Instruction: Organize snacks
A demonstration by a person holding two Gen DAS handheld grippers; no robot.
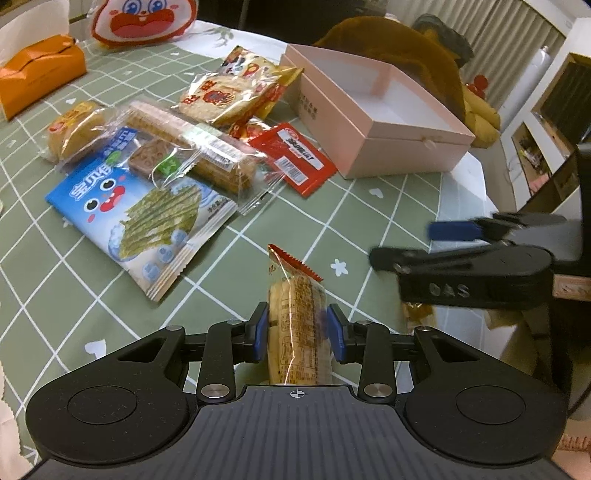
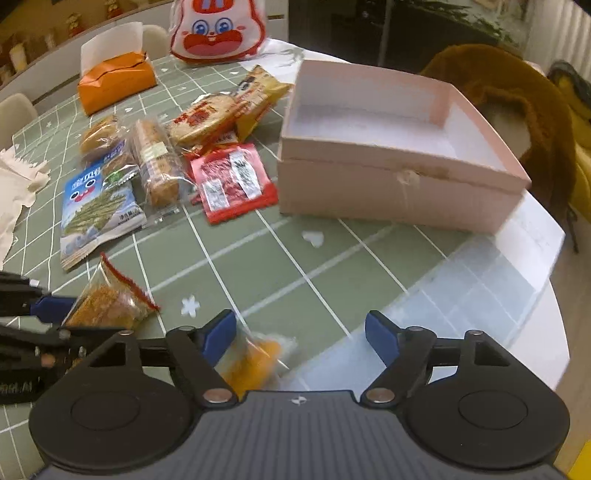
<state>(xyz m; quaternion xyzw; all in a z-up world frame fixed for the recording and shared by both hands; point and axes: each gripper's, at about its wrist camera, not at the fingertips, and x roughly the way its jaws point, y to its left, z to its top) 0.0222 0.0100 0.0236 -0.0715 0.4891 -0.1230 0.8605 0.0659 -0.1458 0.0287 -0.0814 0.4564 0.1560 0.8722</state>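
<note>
— What does my left gripper [image 1: 297, 334] have?

— I see its blue pads pressed on both sides of a clear cracker packet [image 1: 298, 325] with a red serrated top, held above the green checked tablecloth [image 1: 369, 206].

— And my right gripper [image 2: 300, 334]?

— Its jaws are spread wide and pinch nothing. A blurred orange-yellow snack [image 2: 255, 358] lies on the cloth below, near the left-hand finger; I cannot tell whether they touch.

— Where are the other snacks?

— In a loose pile left of the pink box [image 2: 388, 166]: a blue seaweed pack [image 1: 144, 221], a long biscuit sleeve [image 1: 192, 147], a red sachet [image 1: 295, 158] just beside the box, and rice crackers [image 1: 221, 96] behind. The box stands open, its white inside bare.

— Further back?

— An orange tissue pack [image 2: 114, 81] and a white bag with a red cartoon face [image 2: 218, 29].
</note>
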